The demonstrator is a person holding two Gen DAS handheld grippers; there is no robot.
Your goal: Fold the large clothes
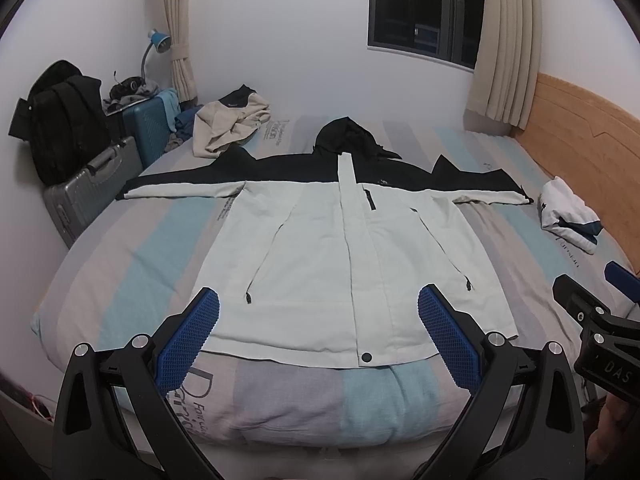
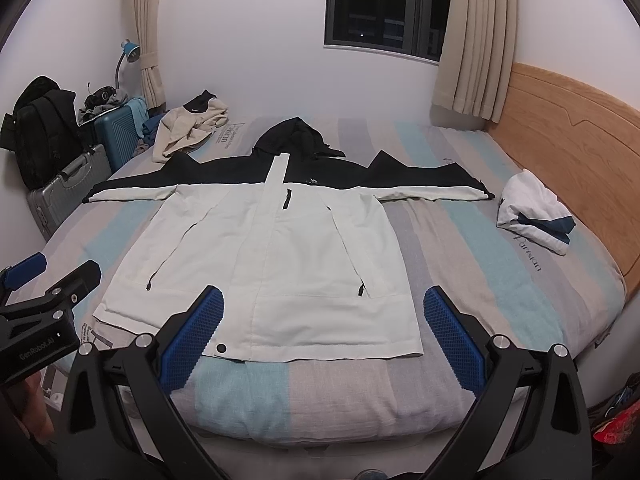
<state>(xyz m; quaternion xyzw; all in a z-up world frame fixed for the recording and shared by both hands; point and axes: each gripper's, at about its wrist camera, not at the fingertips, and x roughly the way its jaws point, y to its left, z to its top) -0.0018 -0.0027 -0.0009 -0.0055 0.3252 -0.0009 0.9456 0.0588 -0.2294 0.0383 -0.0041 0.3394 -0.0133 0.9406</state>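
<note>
The white-and-black jacket (image 1: 320,240) lies spread flat on the bed (image 1: 132,248), just beyond the left hand-held gripper (image 1: 319,316) and right hand-held gripper (image 2: 323,316), both spread wide and empty.

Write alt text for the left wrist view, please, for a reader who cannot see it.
A white and black hooded jacket lies spread flat, front up, sleeves out, on a striped bed. The open left gripper hovers at its hem; the right gripper shows at the right edge. A beige garment and a folded white garment lie beyond.

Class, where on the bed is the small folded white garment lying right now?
The folded white garment lies on the bed's right side, beside the wooden headboard, just past the jacket's right sleeve cuff.
</note>
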